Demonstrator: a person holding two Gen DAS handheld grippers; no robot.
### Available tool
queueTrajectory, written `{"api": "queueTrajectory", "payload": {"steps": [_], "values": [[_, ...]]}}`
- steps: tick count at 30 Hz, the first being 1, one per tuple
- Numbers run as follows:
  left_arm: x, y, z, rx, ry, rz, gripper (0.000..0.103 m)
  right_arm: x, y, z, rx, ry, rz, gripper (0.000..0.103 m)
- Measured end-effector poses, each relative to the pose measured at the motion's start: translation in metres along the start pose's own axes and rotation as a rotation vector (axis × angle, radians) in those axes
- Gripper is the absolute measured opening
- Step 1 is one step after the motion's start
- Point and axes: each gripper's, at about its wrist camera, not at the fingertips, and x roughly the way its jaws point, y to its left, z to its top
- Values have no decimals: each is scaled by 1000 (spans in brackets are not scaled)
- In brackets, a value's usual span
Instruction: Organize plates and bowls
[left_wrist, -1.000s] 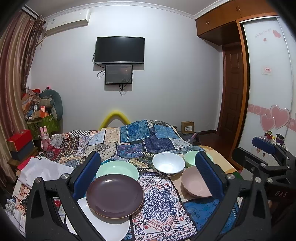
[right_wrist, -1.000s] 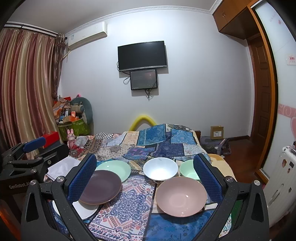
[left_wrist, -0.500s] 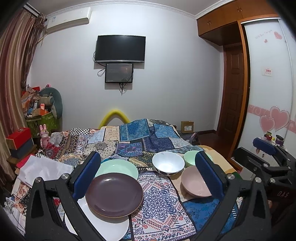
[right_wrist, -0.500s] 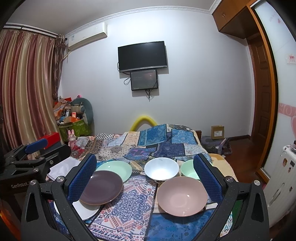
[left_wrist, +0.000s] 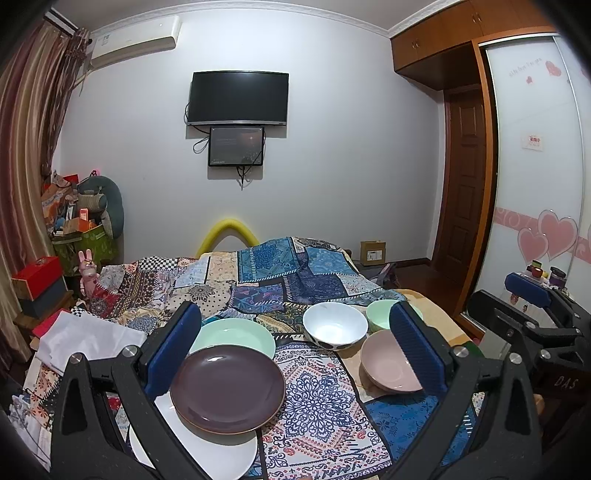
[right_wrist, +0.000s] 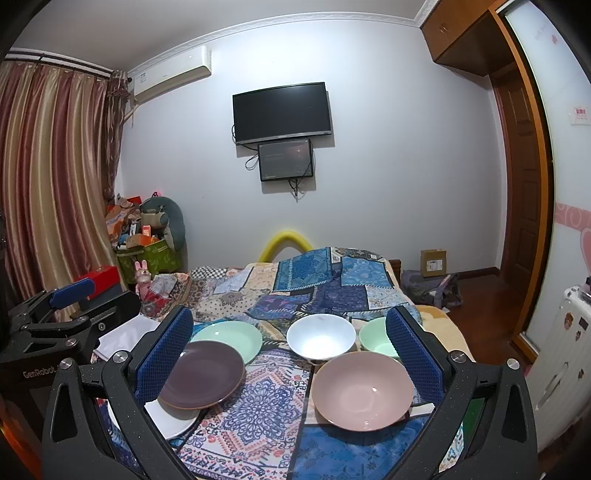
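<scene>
While both claws hang above the near edge of the patchwork cloth (left_wrist: 317, 413), neither touches a dish. Left gripper (left_wrist: 295, 350): jaws spread wide, nothing btwn them, blue pads (left_wrist: 170, 350) framing the plates from above. Right gripper (right_wrist: 290, 354): also wide apart, empty, lined up over the bowls.

Plates sit twd the near-left corner of the cloth: purple plate (left_wrist: 227, 389) lies on top of a white plate (left_wrist: 221, 454), overlapping it, w/ the white one sticking out at the near edge. Green plate (left_wrist: 236, 334) is just behind the purple one, rims look touching or nearly so, can't tell which.

Bowls sit twd the right edge: pink bowl (right_wrist: 362, 389) nearest, white bowl (right_wrist: 319, 339) just behind it to the left, green bowl (right_wrist: 376, 339) behind to the right, partly hidden by the right pad. White cloth bundle (left_wrist: 85, 339) lies off the left edge.
</scene>
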Motion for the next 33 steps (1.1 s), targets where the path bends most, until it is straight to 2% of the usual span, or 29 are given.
{"api": "queueTrajectory", "payload": {"steps": [29,33], "values": [[1,3,3,-7,6,3,103,0,1,0,0,-5,3,103],[2,6,-1,-14,-12,15,103,5,3,0,1,6,6,103]]}}
